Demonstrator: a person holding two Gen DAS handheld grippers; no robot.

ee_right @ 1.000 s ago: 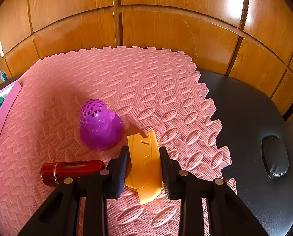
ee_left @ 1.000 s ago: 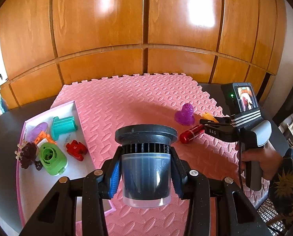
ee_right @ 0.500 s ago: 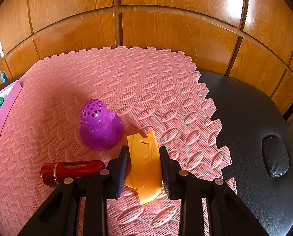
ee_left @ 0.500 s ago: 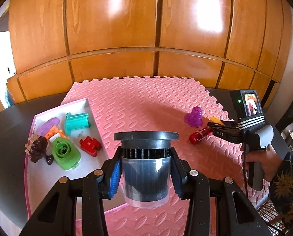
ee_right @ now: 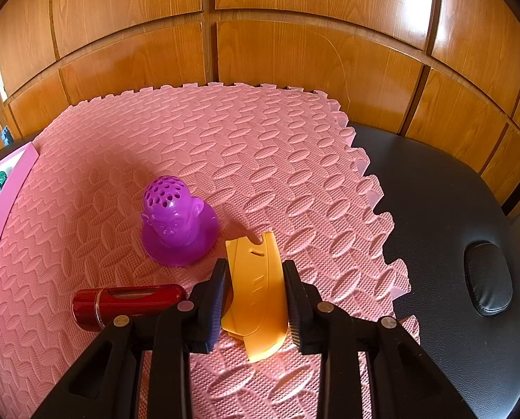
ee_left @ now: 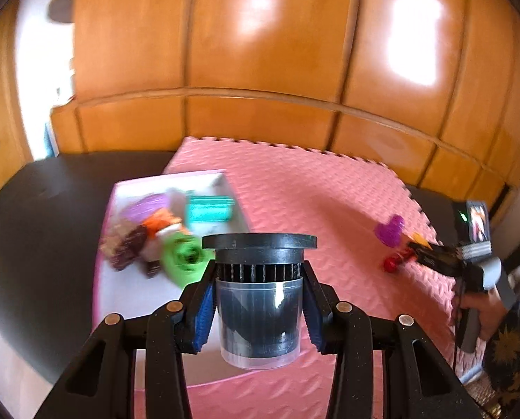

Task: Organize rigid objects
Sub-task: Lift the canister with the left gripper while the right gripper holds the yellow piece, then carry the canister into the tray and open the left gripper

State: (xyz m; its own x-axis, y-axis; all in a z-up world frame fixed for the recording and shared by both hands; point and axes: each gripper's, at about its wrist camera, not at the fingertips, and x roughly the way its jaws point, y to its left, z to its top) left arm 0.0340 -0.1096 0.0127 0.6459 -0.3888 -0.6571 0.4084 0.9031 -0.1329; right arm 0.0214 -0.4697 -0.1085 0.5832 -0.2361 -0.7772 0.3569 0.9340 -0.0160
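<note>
A: Now, where is your black cylinder?

B: Clamped upright in your left tongs, hanging above the near edge of the white tray, whose toys lie ahead and left.

A: And your right hand?

B: Its right tongs, angled downward over the pink mat, pinch the orange piece, long axis pointing away.
</note>
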